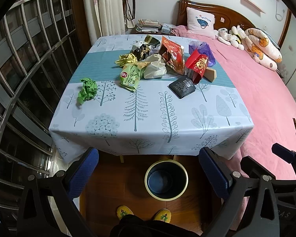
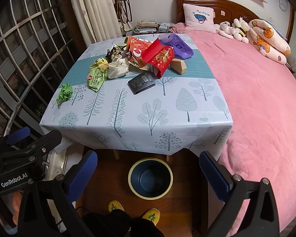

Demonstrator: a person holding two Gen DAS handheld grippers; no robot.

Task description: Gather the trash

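Home bedroom: bed (image 1: pixel 256 90), pillow (image 1: pixel 200 20), plush toys (image 1: pixel 231 35).

Your right gripper (image 2: pixel 148 175) hangs wide open over the empty blue bin (image 2: pixel 150 177) on the floor; wrappers, a red packet (image 2: pixel 159 58) and crumpled green paper (image 2: pixel 64 93) litter the tablecloth (image 2: pixel 148 118).

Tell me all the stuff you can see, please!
table: 1, pale blue tree-print cloth, centre
paper ball: 1, green, table's left side
snack packet: 1, light green, mid-table
crumpled bag: 1, white, in the pile
red packet: 1, red and gold, pile's right
purple bag: 1, purple, behind the red packet
flat box: 1, black, nearest the front
wooden block: 1, tan, beside the red packet
bin: 1, dark blue, cream rim, floor before the table
bed: 1, pink cover, right
slippers: 2, yellow, bottom
left hand-held gripper: 1, black with blue pads, open
right hand-held gripper: 1, same colours, open
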